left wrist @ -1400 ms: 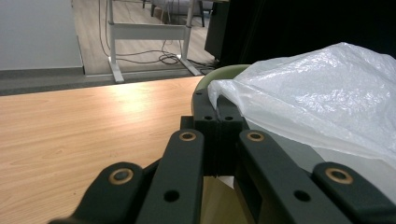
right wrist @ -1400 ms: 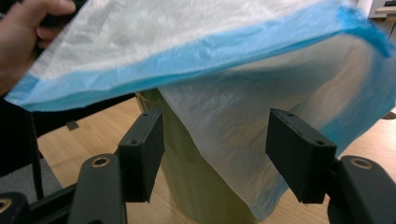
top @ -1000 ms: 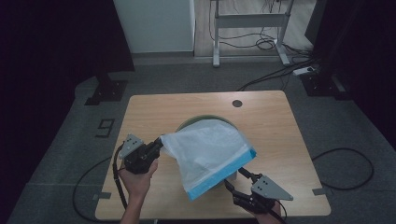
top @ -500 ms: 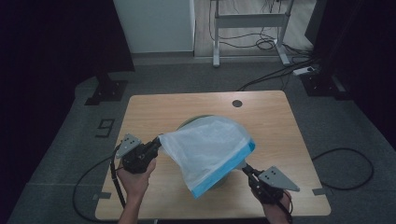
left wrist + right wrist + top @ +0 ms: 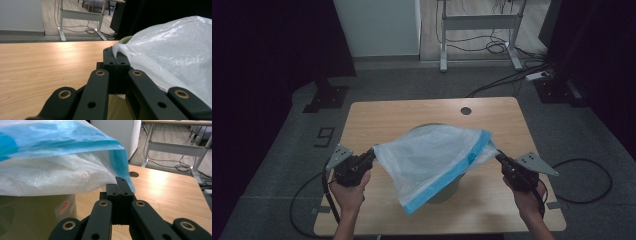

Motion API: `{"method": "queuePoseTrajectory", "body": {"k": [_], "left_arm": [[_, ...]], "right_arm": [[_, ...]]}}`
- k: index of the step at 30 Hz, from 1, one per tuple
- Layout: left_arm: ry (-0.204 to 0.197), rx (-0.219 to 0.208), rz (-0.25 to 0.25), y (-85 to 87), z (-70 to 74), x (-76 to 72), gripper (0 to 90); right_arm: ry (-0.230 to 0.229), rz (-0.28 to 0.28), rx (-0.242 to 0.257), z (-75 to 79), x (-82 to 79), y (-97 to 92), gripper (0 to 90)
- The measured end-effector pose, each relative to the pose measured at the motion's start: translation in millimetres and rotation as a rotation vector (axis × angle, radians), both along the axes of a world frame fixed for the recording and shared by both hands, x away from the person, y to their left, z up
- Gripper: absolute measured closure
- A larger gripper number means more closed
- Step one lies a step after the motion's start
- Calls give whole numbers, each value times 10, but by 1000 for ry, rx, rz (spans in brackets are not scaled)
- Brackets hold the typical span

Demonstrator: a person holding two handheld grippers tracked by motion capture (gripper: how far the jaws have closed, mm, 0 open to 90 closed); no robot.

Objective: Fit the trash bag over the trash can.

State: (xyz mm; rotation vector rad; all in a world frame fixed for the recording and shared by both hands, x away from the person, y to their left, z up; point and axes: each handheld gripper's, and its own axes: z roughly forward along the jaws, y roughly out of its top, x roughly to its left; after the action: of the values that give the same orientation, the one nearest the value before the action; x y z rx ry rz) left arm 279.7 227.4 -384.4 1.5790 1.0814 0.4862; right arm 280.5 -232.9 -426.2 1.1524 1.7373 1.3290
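Plastic bag [image 5: 432, 160] edges pinched between both grippers' fingers [image 5: 117, 65].

Right gripper [image 5: 121, 185] at six o'clock, black jaws pressed together, clamped on the edge of a translucent white plastic bag [image 5: 57, 173] with a blue band [image 5: 62, 138]. Bag spread from the centre out to nine and eleven o'clock, draped above a pale green bin [image 5: 32, 216] with a red-marked label, at seven to eight o'clock. Wooden tabletop [image 5: 165, 192] at three o'clock, round cable hole [image 5: 134, 174] just past the jaw tips. Desk frame [image 5: 175, 146] and floor cables at one to two o'clock.
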Motion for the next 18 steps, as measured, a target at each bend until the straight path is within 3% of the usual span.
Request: {"method": "queuePoseTrajectory", "body": {"k": [6,11,15,18], "left_arm": [[-77,39,-64,-58,112,-131,586],[-114,71,-132,-75,248,-276,355],[-112,107,-201,-71,291,-361,207],[-92,112,-256,-59,273,-388,151]], "right_arm": [[-21,24,2,12,-38,74,887],[-49,37,-2,94,-92,108,887],[-51,40,-8,114,-110,102,886],[-45,41,-11,101,-111,93,886]]}}
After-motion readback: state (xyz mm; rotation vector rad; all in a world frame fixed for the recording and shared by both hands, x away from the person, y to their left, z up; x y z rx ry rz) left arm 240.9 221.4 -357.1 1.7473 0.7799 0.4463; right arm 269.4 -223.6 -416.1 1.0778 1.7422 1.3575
